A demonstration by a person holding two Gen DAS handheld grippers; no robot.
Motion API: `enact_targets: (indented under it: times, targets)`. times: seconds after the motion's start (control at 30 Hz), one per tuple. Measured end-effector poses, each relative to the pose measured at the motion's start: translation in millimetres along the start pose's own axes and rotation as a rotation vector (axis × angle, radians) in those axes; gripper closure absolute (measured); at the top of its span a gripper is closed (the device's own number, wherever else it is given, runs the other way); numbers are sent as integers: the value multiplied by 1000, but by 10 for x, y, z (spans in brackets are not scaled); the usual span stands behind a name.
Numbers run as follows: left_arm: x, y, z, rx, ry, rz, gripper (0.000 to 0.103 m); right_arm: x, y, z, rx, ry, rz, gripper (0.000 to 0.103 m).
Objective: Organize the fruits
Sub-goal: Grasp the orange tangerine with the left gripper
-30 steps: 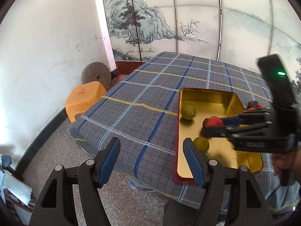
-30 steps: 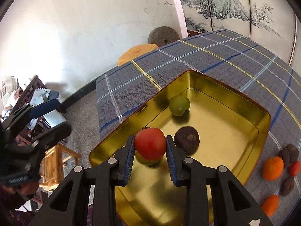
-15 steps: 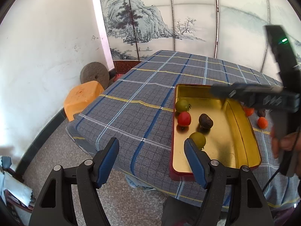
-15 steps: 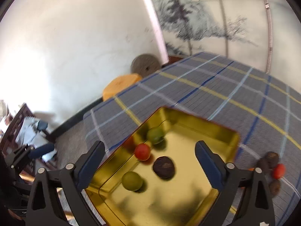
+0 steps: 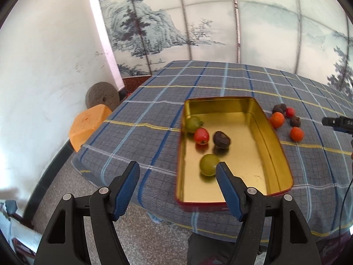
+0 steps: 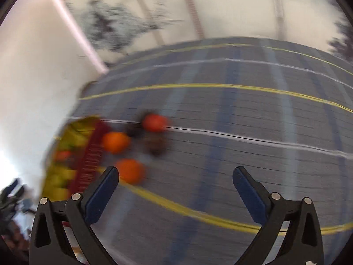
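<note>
The plaid-covered bench (image 5: 154, 114) carries a gold tin tray (image 5: 278, 154) holding 4 fruits; 5 more lie loose at its 3 o'clock. The right hand-held gripper (image 6: 176, 185), jaws opening and empty, sweeps fast toward the nearest orange fruit (image 6: 130, 171) and could knock it rolling. The left hand-held gripper (image 5: 177, 180) hovers half open, empty. A second ago the right one gripped the red tomato (image 5: 201, 135), now in the tray.
</note>
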State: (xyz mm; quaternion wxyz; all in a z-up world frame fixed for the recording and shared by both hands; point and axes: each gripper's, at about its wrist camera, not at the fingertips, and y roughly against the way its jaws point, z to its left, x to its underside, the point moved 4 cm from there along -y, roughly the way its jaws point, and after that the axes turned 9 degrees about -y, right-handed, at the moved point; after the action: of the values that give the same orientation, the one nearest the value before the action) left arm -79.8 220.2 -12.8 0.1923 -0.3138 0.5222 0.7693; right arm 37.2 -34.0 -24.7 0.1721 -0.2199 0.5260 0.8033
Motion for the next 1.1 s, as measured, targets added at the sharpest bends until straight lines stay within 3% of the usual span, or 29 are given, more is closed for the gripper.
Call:
enact_targets:
  times: [0.03,0.13,0.3,0.53,0.67,0.87,1.1]
  targets:
    - [-24,8,-52,4,-15,-4,31,-13,37,-237,117,9,-27,0]
    - [-99,51,-224,10,-64,-27,31,-28,95,-674,319,70,-62,0]
    - [-258,81,-625,75,-168,-55,31,-32,54,-1197,464,92,-37,0]
    - [-548,39,-1197,252,-253,-29,31,-100,55,-1524,351,-17,-66,0]
    - [-726,-102,-1554,385,-249,11,31,-94,71,-1578,377,-48,-77,0]
    - [-895,-436,-2068,436,-268,61,32,-92,72,-1578,374,-51,-78,0]
    - [-982,-891,-2407,414,-262,144,37,-92,73,-1576,374,-51,-78,0]
